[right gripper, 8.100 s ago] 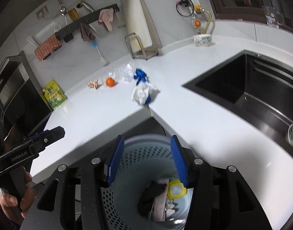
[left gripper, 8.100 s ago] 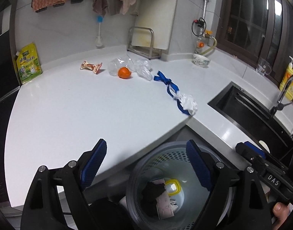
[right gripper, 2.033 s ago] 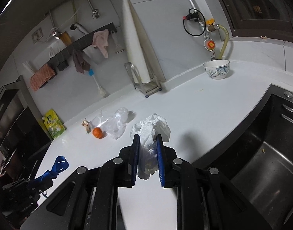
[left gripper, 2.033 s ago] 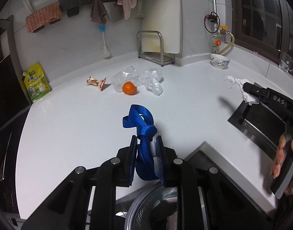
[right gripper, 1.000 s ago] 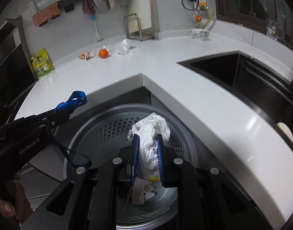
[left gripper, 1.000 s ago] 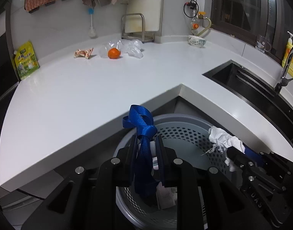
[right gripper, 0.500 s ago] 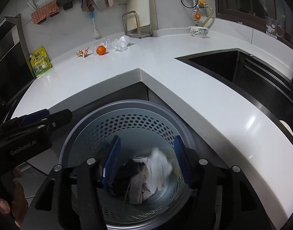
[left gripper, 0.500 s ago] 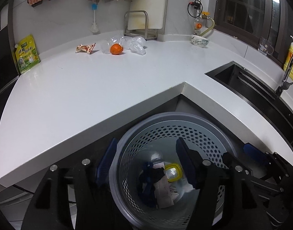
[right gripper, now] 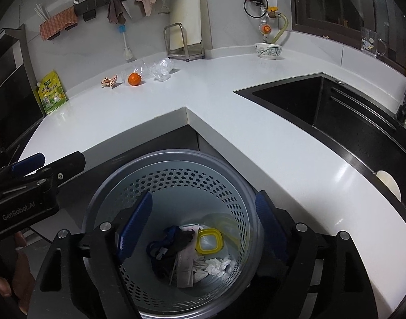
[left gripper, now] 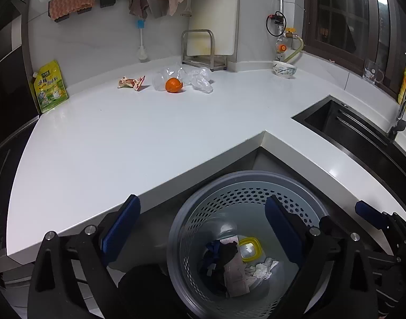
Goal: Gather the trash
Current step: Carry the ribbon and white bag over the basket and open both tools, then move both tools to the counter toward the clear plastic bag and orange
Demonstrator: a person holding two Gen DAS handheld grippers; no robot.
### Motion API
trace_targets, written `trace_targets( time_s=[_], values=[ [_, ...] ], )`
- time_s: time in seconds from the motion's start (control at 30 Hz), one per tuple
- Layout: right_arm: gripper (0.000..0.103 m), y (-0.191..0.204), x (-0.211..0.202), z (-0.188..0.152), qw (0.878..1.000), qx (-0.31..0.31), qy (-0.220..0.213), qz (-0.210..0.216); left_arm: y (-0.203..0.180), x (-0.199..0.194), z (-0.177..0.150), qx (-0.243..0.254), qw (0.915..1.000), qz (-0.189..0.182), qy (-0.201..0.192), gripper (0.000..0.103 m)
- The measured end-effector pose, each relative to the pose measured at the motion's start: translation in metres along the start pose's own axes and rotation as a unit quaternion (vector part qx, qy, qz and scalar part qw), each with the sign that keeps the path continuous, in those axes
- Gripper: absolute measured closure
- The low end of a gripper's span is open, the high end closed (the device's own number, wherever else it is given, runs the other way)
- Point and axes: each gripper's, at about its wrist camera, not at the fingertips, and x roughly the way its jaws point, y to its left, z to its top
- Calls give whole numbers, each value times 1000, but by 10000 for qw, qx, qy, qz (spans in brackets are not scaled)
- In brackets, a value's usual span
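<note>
A grey perforated trash basket (left gripper: 245, 183) (right gripper: 139, 164) stands on the floor under the counter corner. Inside lie a blue strap (right gripper: 160, 242), a white tissue (right gripper: 216, 264), a yellow-rimmed lid (right gripper: 209, 242) and paper. My left gripper (left gripper: 203, 226) is open and empty above the basket. My right gripper (right gripper: 203, 220) is open and empty above it too. On the counter at the back lie an orange (left gripper: 173, 85), clear plastic bags (left gripper: 200, 78) and a crumpled wrapper (left gripper: 131, 82).
A white L-shaped counter (left gripper: 123, 138) wraps the corner. A black sink (right gripper: 335, 111) is at the right. A bowl (left gripper: 284, 69), a cutting-board rack (left gripper: 203, 55), a yellow pouch (left gripper: 49, 86) and a glass mug (left gripper: 371, 71) stand along the back.
Both grippers opened over the basket: the blue strap dropped from the left and the white tissue from the right. Both now lie inside the basket. The grippers have since risen slightly.
</note>
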Motion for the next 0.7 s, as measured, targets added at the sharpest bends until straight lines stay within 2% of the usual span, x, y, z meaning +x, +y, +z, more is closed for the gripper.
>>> trace_targets(
  time_s=[0.27,0.43,0.7],
  values=[
    [22,-3,-8,13,9999,130,-41,8,2,-10,9,-20,9999,-84,-84,6],
    [22,-3,-14,27,9994,86,-329,34,8,-10,16,-89,9999,-87,-94,6],
    [21,1,-4,71,9978,-46,-622,233,26,-8,48,-145,9991,208,-350,6]
  ],
)
